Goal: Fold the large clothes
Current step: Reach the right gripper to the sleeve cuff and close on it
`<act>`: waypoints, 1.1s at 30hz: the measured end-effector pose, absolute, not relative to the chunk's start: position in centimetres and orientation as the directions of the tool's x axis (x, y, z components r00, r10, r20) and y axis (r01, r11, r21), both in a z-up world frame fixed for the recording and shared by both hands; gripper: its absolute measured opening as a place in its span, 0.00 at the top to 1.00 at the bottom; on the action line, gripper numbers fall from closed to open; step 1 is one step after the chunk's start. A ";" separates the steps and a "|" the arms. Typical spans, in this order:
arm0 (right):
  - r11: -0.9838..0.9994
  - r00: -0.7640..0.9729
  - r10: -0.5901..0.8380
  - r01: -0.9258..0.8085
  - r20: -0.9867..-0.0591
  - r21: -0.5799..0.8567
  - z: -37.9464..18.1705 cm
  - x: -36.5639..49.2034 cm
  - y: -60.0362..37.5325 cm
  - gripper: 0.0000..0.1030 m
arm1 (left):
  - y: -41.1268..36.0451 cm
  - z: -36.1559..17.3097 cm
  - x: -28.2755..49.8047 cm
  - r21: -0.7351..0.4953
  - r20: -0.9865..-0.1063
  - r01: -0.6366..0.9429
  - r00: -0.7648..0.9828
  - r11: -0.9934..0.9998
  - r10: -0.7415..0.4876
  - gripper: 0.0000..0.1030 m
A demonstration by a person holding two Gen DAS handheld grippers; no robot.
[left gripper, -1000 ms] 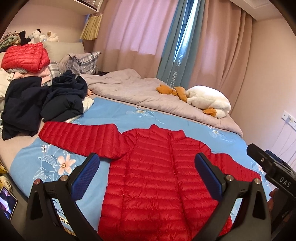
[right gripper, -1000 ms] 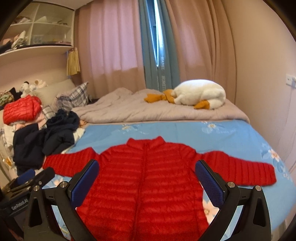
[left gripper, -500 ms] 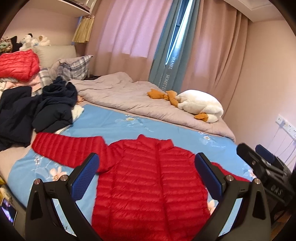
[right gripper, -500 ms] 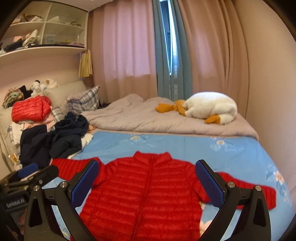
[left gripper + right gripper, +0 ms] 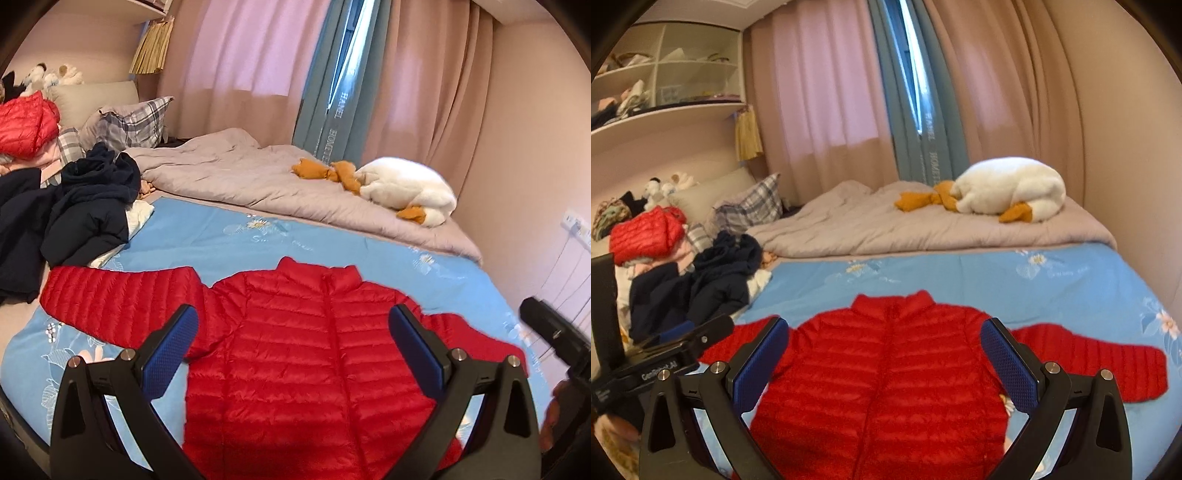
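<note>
A red quilted puffer jacket (image 5: 295,339) lies flat, front up, on the blue floral sheet (image 5: 332,251), both sleeves spread out sideways. It also shows in the right wrist view (image 5: 886,369). My left gripper (image 5: 293,345) is open and empty, held above the jacket's chest. My right gripper (image 5: 884,354) is open and empty too, above the same area. Each gripper's body shows at the edge of the other's view. Neither touches the jacket.
A pile of dark navy clothes (image 5: 74,206) and a folded red jacket (image 5: 26,122) sit at the left by plaid pillows. A grey duvet (image 5: 258,184) with a white plush goose (image 5: 406,192) lies at the back. A wall runs along the right.
Both grippers drew back and up over the last second, so the jacket sits lower and smaller in view. The jacket has not moved. Both grippers stayed open.
</note>
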State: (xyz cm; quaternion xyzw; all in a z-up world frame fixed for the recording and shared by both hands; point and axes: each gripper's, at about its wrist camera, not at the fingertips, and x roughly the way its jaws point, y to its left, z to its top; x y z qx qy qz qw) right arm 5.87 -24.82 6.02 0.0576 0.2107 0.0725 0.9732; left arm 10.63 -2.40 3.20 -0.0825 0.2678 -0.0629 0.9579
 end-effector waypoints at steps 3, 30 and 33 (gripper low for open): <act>0.984 0.902 0.156 -0.105 -0.403 0.145 5.9 5.9 -25.1 0.00 | -2.7 2.8 11.0 -0.179 -0.525 0.078 0.835 0.981 -0.163 0.00; 0.863 0.854 -0.054 0.300 -0.517 0.406 1.9 7.9 -40.9 0.09 | 2.7 -6.0 12.4 -0.260 -0.723 -0.087 0.677 0.962 -0.135 0.00; 0.798 0.814 -0.125 0.422 -0.567 0.430 0.1 7.6 -44.8 0.15 | 3.5 -8.0 12.3 -0.245 -0.762 -0.130 0.638 0.961 -0.108 0.00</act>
